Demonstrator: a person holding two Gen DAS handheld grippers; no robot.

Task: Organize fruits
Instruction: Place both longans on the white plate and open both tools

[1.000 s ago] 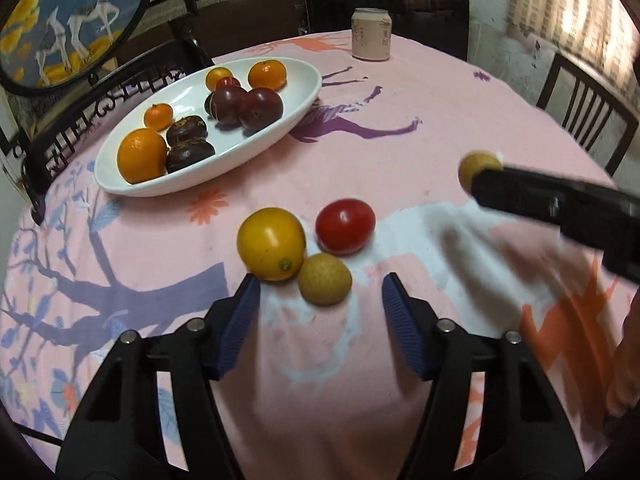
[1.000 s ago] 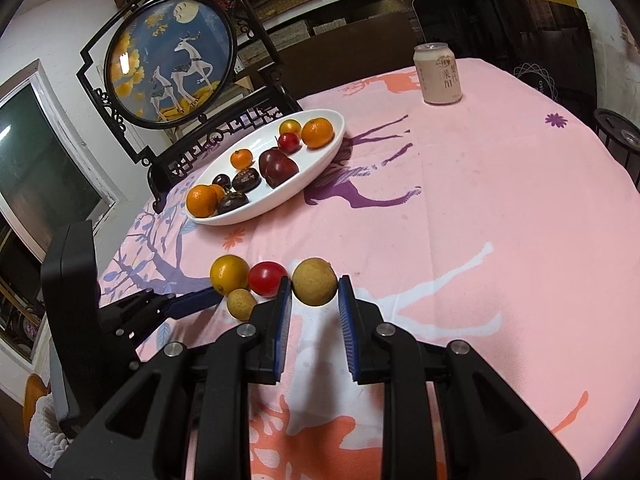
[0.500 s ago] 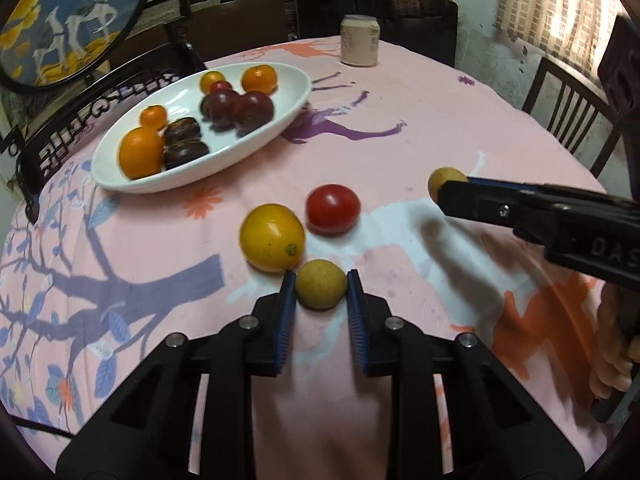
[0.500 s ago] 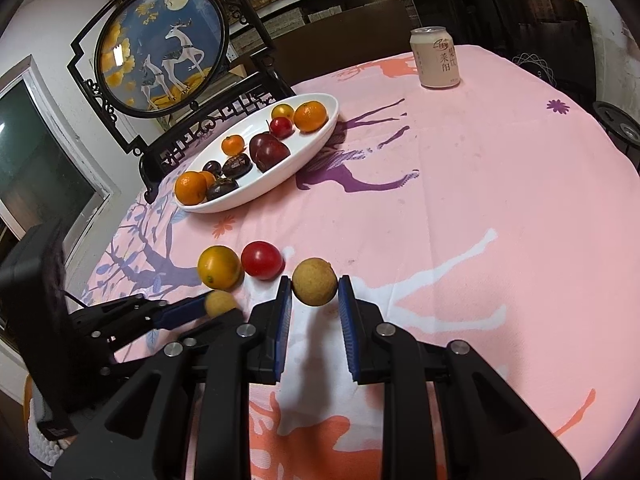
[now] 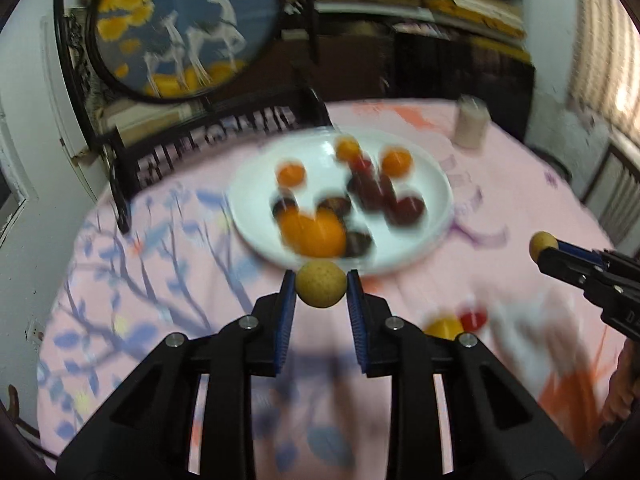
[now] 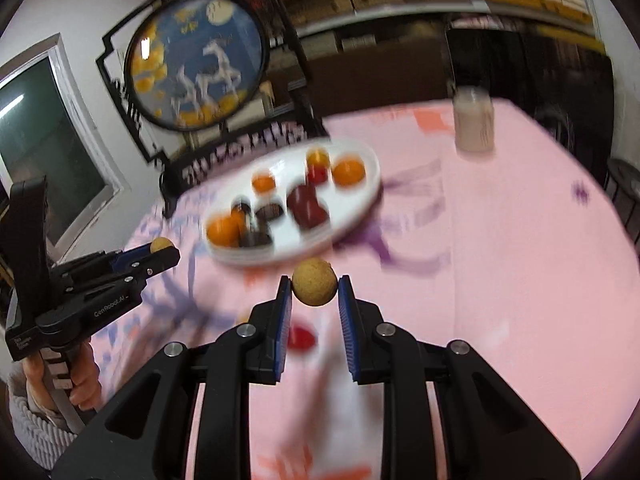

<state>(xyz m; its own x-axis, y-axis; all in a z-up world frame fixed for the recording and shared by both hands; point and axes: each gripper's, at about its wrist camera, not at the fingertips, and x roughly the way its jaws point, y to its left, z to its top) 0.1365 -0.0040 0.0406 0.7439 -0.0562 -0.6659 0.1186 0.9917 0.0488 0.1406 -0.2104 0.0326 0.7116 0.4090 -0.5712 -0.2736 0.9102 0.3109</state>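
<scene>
My left gripper is shut on a small tan round fruit and holds it in the air just in front of the white oval plate. The plate holds several oranges and dark plums. My right gripper is shut on a second tan round fruit, also raised near the plate. Each gripper shows in the other's view, the right one at the right, the left one at the left. A yellow fruit and a red tomato lie on the pink tablecloth. Both views are motion-blurred.
A drink can stands at the table's far side, right of the plate. A black carved stand with a round blue deer picture rises behind the plate. A dark chair stands at the right edge.
My left gripper closed on the tan fruit on the cloth and lifted it toward the plate. My right gripper kept its fruit and also moved up toward the plate.
</scene>
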